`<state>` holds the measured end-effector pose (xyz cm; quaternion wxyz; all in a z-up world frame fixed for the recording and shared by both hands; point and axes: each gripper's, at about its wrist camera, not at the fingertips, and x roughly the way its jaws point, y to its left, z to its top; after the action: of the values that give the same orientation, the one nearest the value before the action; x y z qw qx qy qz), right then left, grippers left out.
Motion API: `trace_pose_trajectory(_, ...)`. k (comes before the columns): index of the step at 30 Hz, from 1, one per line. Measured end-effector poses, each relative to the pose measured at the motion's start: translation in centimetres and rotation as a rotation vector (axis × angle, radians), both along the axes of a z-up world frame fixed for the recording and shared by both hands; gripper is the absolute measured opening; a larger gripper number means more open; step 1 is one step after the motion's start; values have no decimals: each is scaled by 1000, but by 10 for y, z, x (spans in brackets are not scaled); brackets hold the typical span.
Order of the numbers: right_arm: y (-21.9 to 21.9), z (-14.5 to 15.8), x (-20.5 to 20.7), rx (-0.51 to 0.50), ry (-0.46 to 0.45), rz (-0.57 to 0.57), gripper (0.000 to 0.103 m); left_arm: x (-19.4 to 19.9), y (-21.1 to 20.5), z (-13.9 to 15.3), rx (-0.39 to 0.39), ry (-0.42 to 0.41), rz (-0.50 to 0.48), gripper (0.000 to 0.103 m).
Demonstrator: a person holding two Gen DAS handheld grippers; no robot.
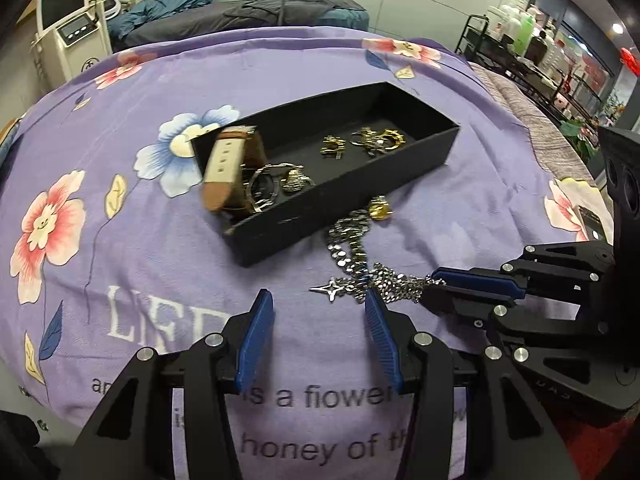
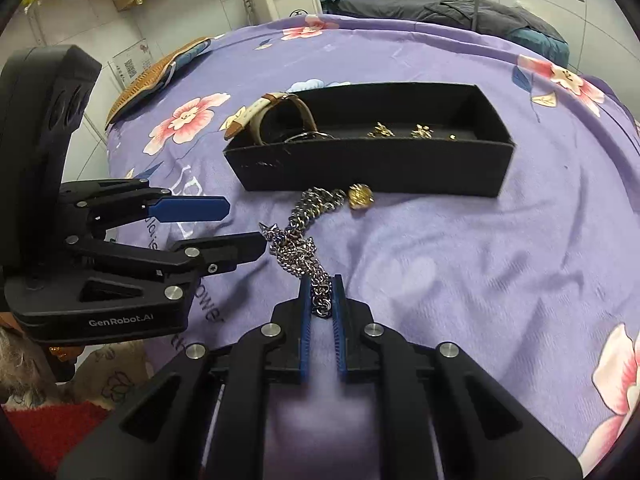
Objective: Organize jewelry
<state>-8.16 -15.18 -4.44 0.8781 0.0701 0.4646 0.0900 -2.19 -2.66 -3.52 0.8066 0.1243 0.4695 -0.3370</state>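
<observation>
Chain [image 2: 308, 236], silver, heaped on cloth [image 2: 440, 260] just before box [image 2: 360, 168], one end pinched in nearly closed right gripper [image 2: 322, 296]. Left gripper [image 1: 316, 300] wide apart, empty, beside the heap. Advice: lift high so trailing links clear box wall, avoiding gold charm [image 2: 360, 197].

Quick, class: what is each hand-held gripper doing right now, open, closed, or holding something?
Left hand-held gripper: open, holding nothing.
Right hand-held gripper: closed on the silver metal link chain.
</observation>
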Motion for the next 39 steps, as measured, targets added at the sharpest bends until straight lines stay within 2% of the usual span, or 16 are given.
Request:
trace_pose_trajectory(9,-16,-3,-14,21,2,-44,11,-4,-28,-1,-17,26,-45,48)
trace_pose_trajectory(13,-15,-4,-14,15,1,-42,11,6,-36,-7,-15,61,-12,45)
trace_pose_trajectory(16,-15,-4,-14,19,0,-44,11,11,-43,-9,-13,65,8,38)
trace_pose_trajectory(18,-14,-4,-14,17,0,-44,11,12,-47,-10,5,45,18,29)
trace_pose_trajectory(20,-13,-4,-14,18,0,-45,11,11,-49,-9,24,23,17,14)
trace_pose_trajectory(21,-14,-4,-14,19,0,-45,11,10,-49,-9,24,22,12,11)
trace_pose_trajectory(39,-13,4,-16,29,-14,-45,11,-8,-27,2,-12,16,-3,8)
